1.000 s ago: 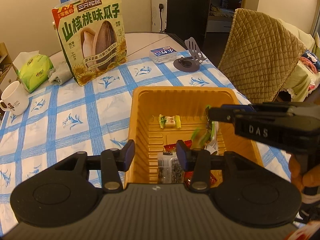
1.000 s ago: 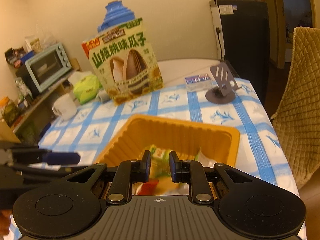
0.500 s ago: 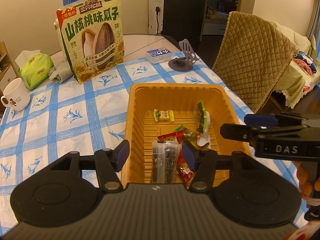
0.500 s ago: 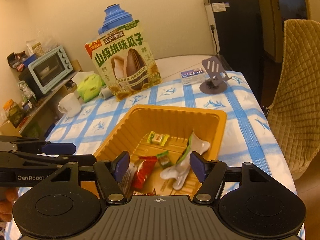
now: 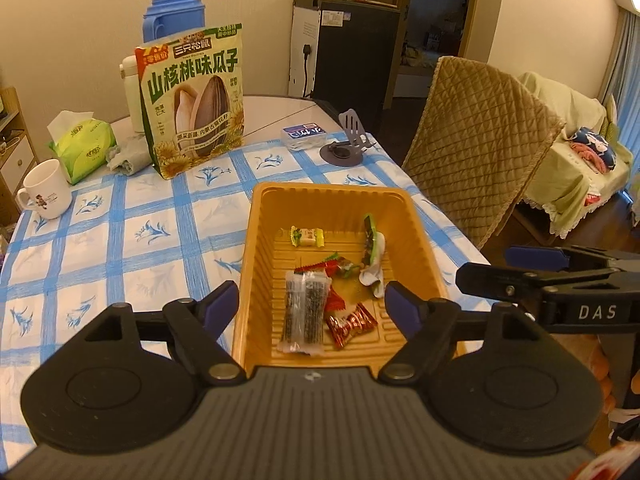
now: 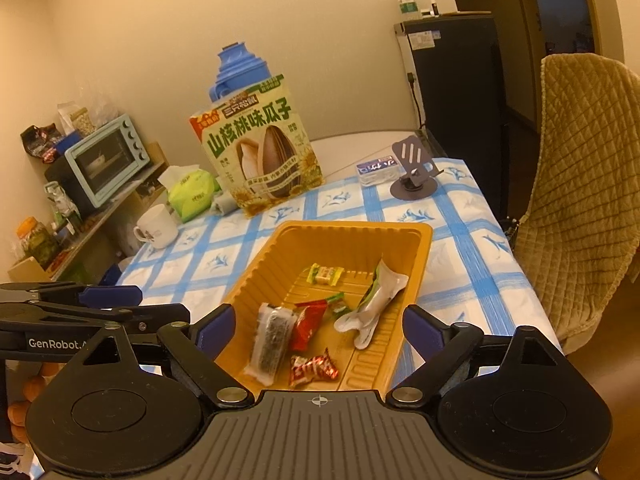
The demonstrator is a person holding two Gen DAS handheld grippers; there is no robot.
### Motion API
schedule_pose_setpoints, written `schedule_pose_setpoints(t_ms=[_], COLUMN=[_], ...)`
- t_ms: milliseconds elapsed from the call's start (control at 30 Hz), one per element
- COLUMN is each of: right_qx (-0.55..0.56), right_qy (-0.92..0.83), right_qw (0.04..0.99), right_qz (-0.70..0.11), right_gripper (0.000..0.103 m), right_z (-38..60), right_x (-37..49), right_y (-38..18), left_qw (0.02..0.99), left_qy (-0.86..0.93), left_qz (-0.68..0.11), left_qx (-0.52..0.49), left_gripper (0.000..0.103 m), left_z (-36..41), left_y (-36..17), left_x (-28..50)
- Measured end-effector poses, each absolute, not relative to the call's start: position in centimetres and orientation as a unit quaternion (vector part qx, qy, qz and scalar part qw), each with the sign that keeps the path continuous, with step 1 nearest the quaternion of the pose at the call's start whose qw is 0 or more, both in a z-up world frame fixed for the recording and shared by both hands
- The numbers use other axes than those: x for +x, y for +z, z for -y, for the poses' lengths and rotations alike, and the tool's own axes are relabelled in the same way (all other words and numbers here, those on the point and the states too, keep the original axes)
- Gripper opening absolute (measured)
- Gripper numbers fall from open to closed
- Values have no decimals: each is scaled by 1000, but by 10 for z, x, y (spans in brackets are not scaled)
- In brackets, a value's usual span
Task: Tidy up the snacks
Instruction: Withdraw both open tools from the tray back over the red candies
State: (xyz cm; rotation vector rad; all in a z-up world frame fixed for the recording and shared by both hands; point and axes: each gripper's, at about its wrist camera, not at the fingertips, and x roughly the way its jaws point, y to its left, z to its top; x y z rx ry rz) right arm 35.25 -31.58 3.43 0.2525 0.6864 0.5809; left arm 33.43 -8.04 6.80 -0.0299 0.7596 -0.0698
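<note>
Both the left tool (image 5: 310, 302) and right tool (image 6: 318, 326) are hanging spread and empty above the orange tray (image 5: 256, 240), where the snacks (image 5: 305, 312) are lying; descending carelessly risks nudging the light tray along the table (image 5: 120, 232).

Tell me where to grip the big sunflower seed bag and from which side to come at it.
Grip the sunflower seed bag by its flat sealed top edge, coming down from above with the claw's fingers either side of the thin seam. It stands upright on the checked tablecloth, its broad printed face toward the cameras, probably too wide to span. The left claw is open and nearer that side.
</note>
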Motion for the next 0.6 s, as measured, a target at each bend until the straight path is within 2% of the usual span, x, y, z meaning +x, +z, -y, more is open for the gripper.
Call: schedule_pose_setpoints(t_ms=[600], right_qx=[113], right_qy=[263], right_qw=[892], right_qz=[-349], right_gripper=[91], right_z=[310], right_x=[217], right_y=[42], left_qw=[924], left_qy=[-52], left_qz=[-378], left_qx=[-30], left_gripper=[82], left_z=[56], left_y=[74], left_x=[198])
